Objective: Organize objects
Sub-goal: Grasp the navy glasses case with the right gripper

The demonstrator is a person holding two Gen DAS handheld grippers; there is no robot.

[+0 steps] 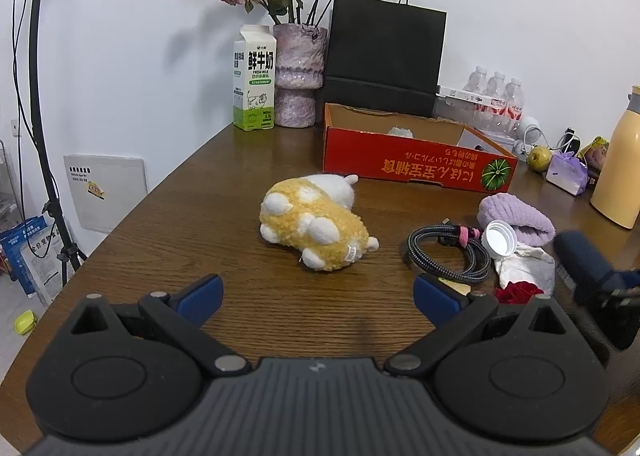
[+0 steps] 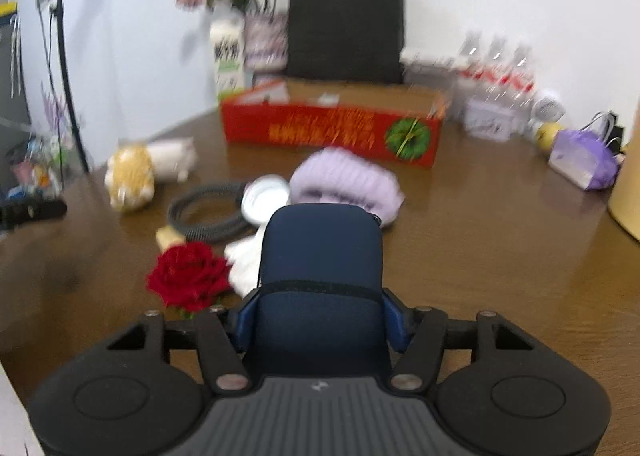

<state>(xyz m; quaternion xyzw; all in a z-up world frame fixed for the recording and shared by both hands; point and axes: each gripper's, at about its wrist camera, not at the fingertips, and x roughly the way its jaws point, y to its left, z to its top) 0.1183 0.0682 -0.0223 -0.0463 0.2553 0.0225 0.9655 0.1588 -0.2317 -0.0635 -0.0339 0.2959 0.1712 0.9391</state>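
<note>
My left gripper is open and empty, low over the wooden table, just short of a yellow and white plush toy. My right gripper is shut on a dark blue zip case and holds it above the table; it shows at the right edge of the left wrist view. On the table lie a red rose, a coiled grey cable, a white lid, crumpled white paper and a purple knitted piece. Behind them stands an open red cardboard box.
Along the back wall stand a milk carton, a vase of dried roses, a black paper bag and water bottles. A yellow flask, a purple pouch and a pear sit at the right.
</note>
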